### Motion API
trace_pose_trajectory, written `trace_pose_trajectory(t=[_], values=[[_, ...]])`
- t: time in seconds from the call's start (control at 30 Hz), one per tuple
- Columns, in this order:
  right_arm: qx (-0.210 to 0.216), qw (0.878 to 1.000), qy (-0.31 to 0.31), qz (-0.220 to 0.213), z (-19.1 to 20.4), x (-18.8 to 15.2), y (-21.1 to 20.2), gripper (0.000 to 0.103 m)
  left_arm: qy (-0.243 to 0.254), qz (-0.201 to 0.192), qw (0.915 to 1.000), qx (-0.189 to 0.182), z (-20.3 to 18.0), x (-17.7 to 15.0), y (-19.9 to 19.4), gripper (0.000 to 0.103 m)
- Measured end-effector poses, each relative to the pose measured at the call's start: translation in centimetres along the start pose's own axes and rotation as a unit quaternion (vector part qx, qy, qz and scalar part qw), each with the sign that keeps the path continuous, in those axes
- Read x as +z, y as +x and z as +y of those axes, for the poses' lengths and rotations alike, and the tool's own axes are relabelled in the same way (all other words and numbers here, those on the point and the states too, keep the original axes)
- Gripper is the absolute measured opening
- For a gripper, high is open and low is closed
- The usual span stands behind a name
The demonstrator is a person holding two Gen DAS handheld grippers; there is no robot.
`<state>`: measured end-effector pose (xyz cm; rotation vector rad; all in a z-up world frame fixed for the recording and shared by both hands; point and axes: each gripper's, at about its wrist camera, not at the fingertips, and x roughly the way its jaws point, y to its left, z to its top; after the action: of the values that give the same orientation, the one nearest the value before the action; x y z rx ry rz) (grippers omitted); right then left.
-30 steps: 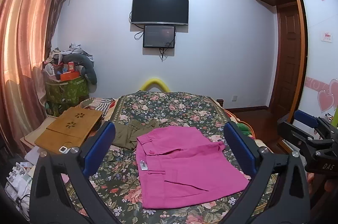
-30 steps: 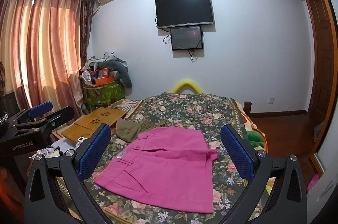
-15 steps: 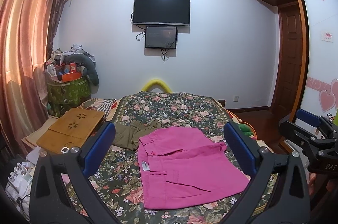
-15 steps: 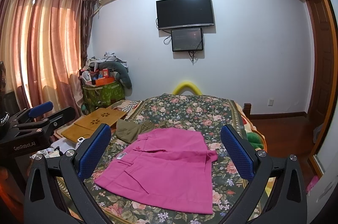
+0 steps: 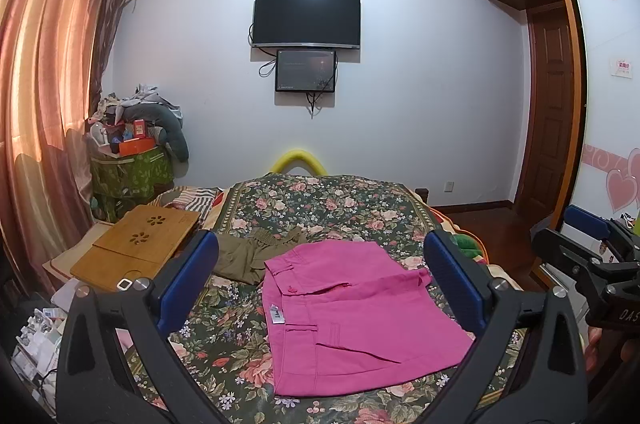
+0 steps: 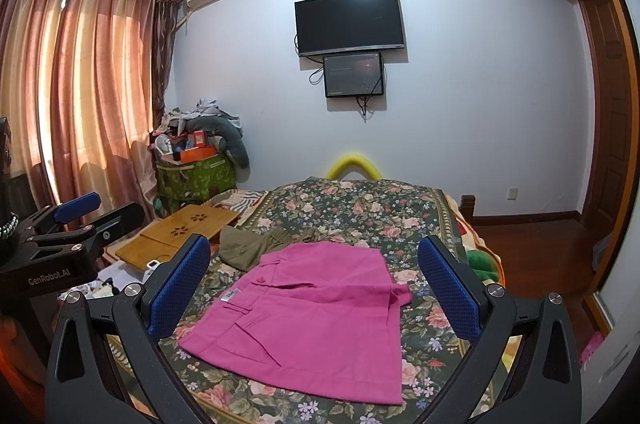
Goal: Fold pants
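On bed, folded pink pants hide pt of olive garment.

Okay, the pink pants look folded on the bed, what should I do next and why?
Probably lower one of the open tongs, say the left tongs, toward the olive pants. The pink pants already lie folded flat on the floral bedspread; the olive ones lie crumpled behind them.

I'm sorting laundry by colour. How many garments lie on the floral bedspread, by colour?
Pink: 1, the folded pink pants.
Olive: 1, the crumpled olive garment behind them.
Total: 2.
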<state>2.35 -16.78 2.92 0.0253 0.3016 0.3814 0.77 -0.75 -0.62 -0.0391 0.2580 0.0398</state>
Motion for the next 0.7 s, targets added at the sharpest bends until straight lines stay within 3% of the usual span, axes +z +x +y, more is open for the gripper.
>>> trace_pose_trajectory(t=[0.7], values=[[-0.001, 1.0, 0.001, 0.0, -0.04, -0.02, 0.01, 0.103, 0.016, -0.005, 0.9998, 0.004, -0.82, -0.13, -0.23, 0.103]])
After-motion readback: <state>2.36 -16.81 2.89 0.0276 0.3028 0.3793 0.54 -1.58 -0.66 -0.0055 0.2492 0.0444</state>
